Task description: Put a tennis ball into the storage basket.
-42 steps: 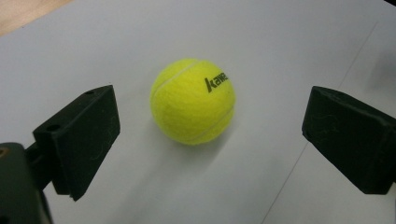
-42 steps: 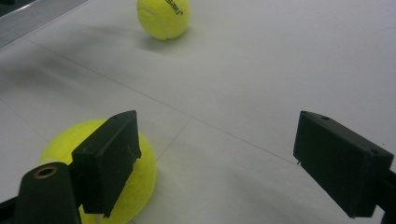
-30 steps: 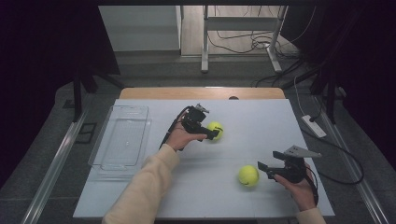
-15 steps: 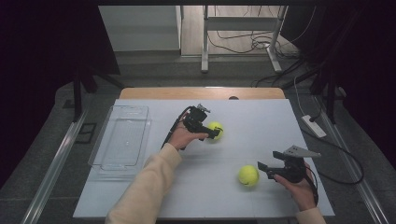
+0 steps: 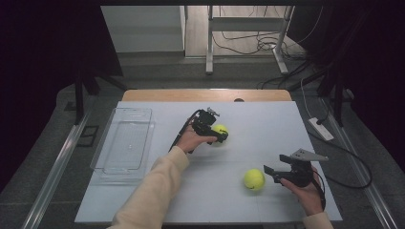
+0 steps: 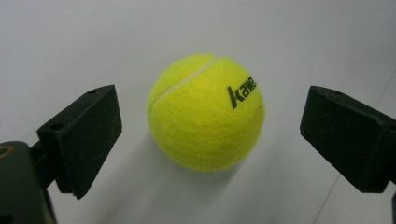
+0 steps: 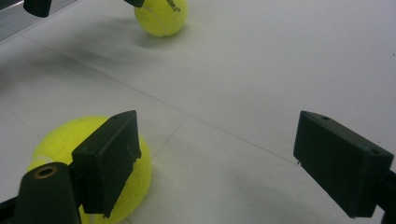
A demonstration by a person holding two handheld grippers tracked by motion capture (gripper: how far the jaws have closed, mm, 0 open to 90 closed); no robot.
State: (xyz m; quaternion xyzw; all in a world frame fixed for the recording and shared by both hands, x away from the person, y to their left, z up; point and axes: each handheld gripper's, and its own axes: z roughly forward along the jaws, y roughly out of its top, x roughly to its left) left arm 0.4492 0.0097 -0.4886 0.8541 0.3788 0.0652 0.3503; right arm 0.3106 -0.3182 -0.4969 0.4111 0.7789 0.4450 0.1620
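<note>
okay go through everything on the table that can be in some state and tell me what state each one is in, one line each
Left claw: open, jaws either side of the far tennis ball, not touching it.
Far tennis ball: resting on the table, ungripped.
Right claw: open, holding nothing.
Near tennis ball: resting on the table, just left of the right claw, outside its jaws.
Clear tray: upright at the table's left edge, empty.

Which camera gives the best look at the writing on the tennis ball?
The left gripper view: the far ball sits large between open jaws, black lettering readable. The high view shows it tiny; the right gripper view shows it at the top edge.
</note>
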